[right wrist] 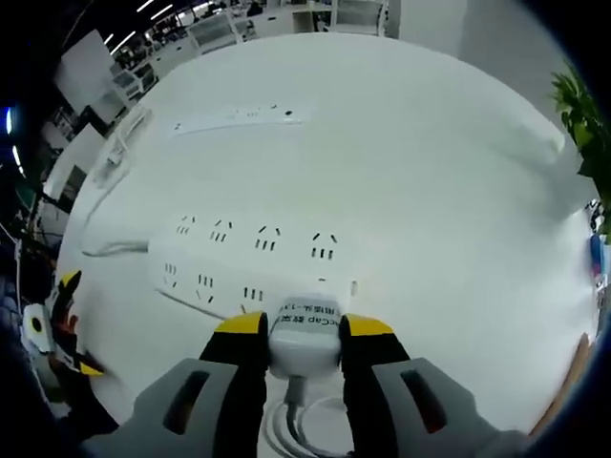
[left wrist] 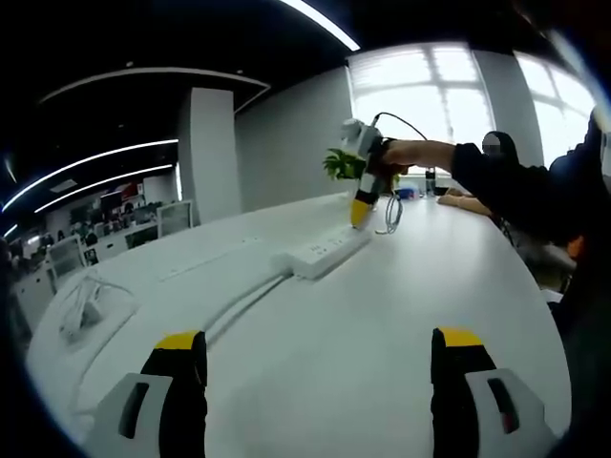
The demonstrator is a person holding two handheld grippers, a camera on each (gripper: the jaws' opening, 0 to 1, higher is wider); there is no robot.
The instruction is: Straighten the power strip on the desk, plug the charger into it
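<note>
A white power strip (right wrist: 248,258) with two rows of sockets lies flat on the white desk (right wrist: 430,143), and its cable (right wrist: 105,250) runs off to the left. My right gripper (right wrist: 304,329) is shut on a white charger (right wrist: 305,322), held at the strip's near edge; whether the prongs are in a socket is hidden. The charger's cable (right wrist: 294,420) coils under the jaws. In the left gripper view the right gripper (left wrist: 360,212) points down onto the far end of the power strip (left wrist: 320,253). My left gripper (left wrist: 318,348) hovers wide open over bare desk, well short of the strip.
A flush socket panel (right wrist: 243,116) is set into the desk beyond the strip. A loose white cable bundle (left wrist: 86,305) lies at the left. A green plant (left wrist: 339,164) stands behind the strip. A person's dark sleeve (left wrist: 516,186) reaches in from the right.
</note>
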